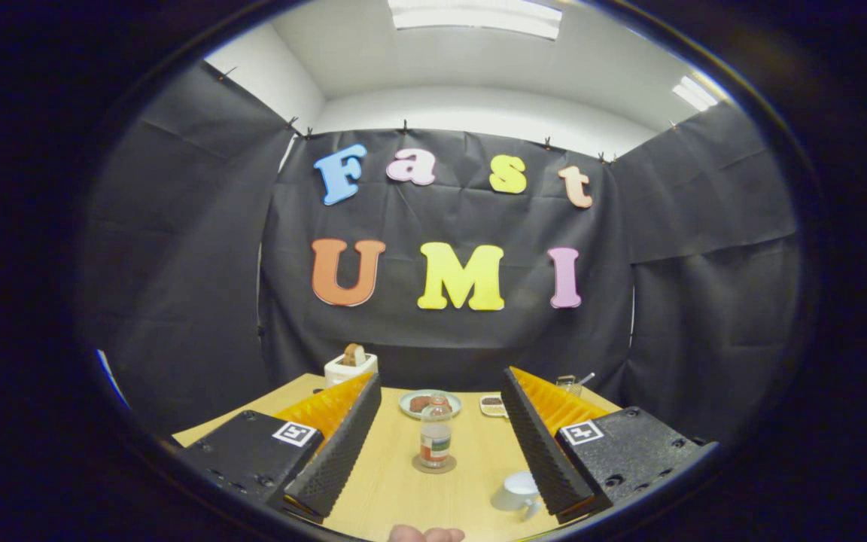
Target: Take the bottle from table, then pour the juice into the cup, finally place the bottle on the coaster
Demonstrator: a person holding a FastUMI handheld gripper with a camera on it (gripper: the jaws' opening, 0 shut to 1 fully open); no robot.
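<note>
Claw [439,444] held wide apart, clamped on nothing, hovering above the wooden surface [396,489]. Fingers [336,444] splayed to either side, with a broad gap of bare wood between.

Bottle [435,438] standing upright at 12 o'clock from the claw, inside the gap between the fingers but touching neither. Clear body, label around the lower half, cap on top. Seated on a round coaster [433,466], whose rim peeks out around the base.

White cup [518,493] at about 4 o'clock from the bottle, close against the inner face of the right finger, handle turned toward the near edge. Whether touching that finger, cannot tell.

Beyond the bottle, at 12 o'clock, a pale plate [429,404] holding dark food. At 1 o'clock from the bottle, a small rectangular dish [492,406] with something dark inside. Farther right, past the right finger, a glass [569,385] with a utensil leaning out.

At 11 o'clock, near the far left corner of the surface, a white toaster [351,369] with a slice of bread sticking up.

At 6 o'clock, by the near edge, a few fingertips of a person [426,534].
</note>
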